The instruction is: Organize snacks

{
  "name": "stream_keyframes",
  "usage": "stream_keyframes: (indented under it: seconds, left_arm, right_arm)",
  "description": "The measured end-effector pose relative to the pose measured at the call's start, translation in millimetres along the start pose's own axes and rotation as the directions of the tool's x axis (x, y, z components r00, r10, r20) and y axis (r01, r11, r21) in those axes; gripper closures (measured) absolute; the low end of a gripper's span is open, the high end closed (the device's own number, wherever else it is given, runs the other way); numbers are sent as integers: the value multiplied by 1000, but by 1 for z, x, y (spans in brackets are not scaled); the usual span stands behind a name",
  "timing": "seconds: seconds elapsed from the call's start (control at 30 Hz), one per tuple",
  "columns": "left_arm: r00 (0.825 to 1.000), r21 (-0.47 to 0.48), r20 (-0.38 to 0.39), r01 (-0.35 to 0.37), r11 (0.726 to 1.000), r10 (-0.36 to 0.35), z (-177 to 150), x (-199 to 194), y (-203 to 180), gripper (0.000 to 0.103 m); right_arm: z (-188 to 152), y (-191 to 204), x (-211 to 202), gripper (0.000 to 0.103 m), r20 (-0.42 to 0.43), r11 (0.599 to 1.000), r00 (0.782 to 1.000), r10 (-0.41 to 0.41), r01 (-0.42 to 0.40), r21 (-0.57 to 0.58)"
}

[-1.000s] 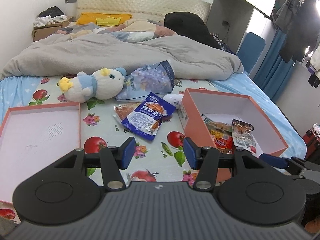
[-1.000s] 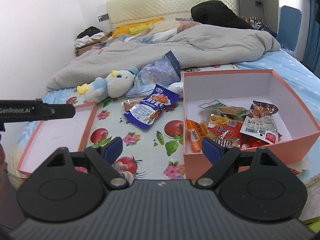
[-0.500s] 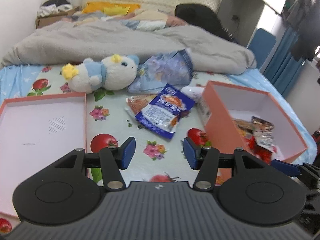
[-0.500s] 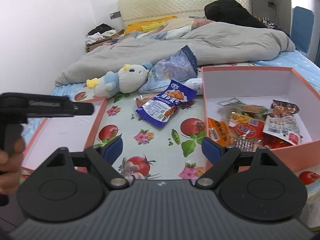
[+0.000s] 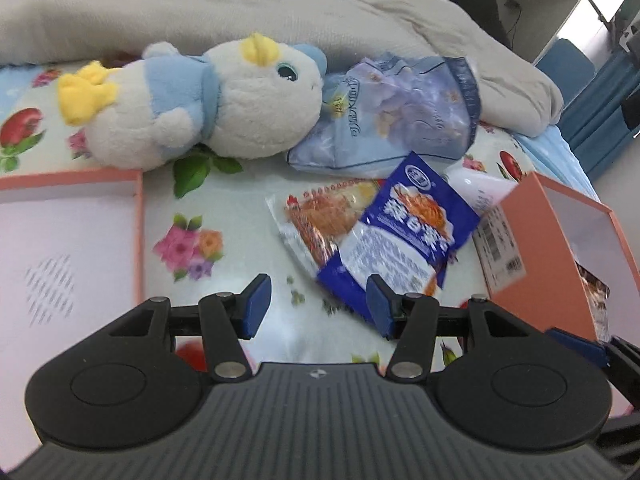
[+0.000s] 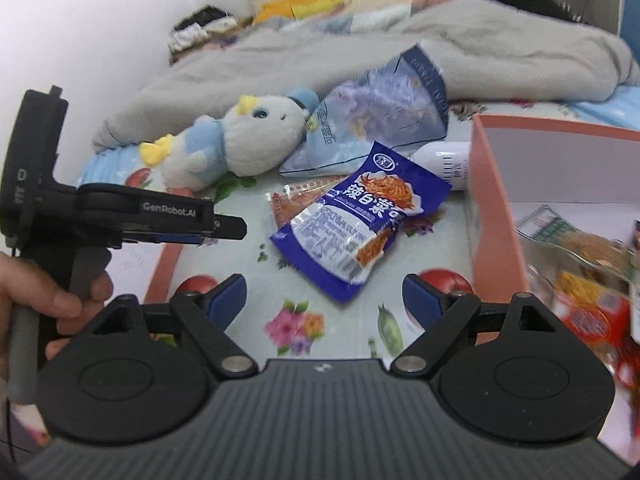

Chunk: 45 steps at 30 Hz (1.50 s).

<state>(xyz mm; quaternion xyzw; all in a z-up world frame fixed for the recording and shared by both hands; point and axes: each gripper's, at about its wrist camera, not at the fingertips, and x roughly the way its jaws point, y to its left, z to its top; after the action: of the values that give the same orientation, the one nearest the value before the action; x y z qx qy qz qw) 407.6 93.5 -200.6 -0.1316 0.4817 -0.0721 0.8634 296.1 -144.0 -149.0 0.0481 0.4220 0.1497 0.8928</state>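
A blue snack packet lies on the flowered bedsheet, on top of an orange snack packet. It also shows in the right wrist view. My left gripper is open and empty just short of the blue packet's near edge. My right gripper is open and empty, also just short of the blue packet. The pink box on the right holds several snack packets. A large pale blue bag lies behind the packets.
A plush toy lies to the left of the pale bag. The pink box lid lies open at the left. A white bottle lies against the box. A grey duvet is heaped behind.
Both grippers have moved forward and down toward the blue packet. The left gripper now shows at the left of the right wrist view. Both stay open.
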Motion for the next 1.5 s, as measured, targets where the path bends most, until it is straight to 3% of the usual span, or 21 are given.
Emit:
stream_keyframes:
  seconds: [0.2, 0.43, 0.6, 0.77, 0.87, 1.03, 1.13, 1.27, 1.3, 1.37, 1.5]
  left_arm:
    - [997, -69, -78, 22, 997, -27, 33, 39, 11, 44]
    - [998, -43, -54, 9, 999, -11, 48, 83, 23, 39]
    - [999, -7, -37, 38, 999, -38, 52, 95, 25, 37]
    - [998, -1, -50, 42, 999, -42, 55, 101, 19, 38]
    - [997, 4, -71, 28, 1000, -28, 55, 102, 14, 39]
    - [994, 40, -97, -47, 998, 51, 57, 107, 2, 51]
    - [994, 27, -94, -56, 998, 59, 57, 107, 2, 60]
    - [995, 18, -68, -69, 997, 70, 55, 105, 1, 76]
    - [996, 19, -58, -73, 997, 74, 54, 104, 0, 86]
    - [995, 15, -48, -91, 996, 91, 52, 101, 1, 100]
    - [997, -19, -26, -78, 997, 78, 41, 91, 4, 101]
  right_arm:
    - [28, -11, 47, 16, -81, 999, 996, -34, 36, 20]
    - [27, -31, 96, 16, -100, 993, 995, 5, 6, 114]
    - [28, -39, 115, 16, -117, 989, 993, -5, 22, 145]
    - [29, -39, 125, 16, -121, 992, 992, -17, 32, 120]
    - [26, -36, 133, 16, -144, 995, 987, -67, 78, 68]
    - [30, -31, 131, 38, -155, 998, 987, -50, 57, 40]
    - [33, -30, 129, 53, -145, 997, 987, -63, 68, 35]
    - [38, -28, 124, 77, -109, 996, 991, -83, 85, 6]
    - [38, -26, 122, 82, -98, 996, 991, -87, 87, -5]
    - [37, -25, 115, 86, -75, 995, 993, -95, 94, -18]
    - [33, -24, 99, 93, -39, 994, 994, -105, 104, -42]
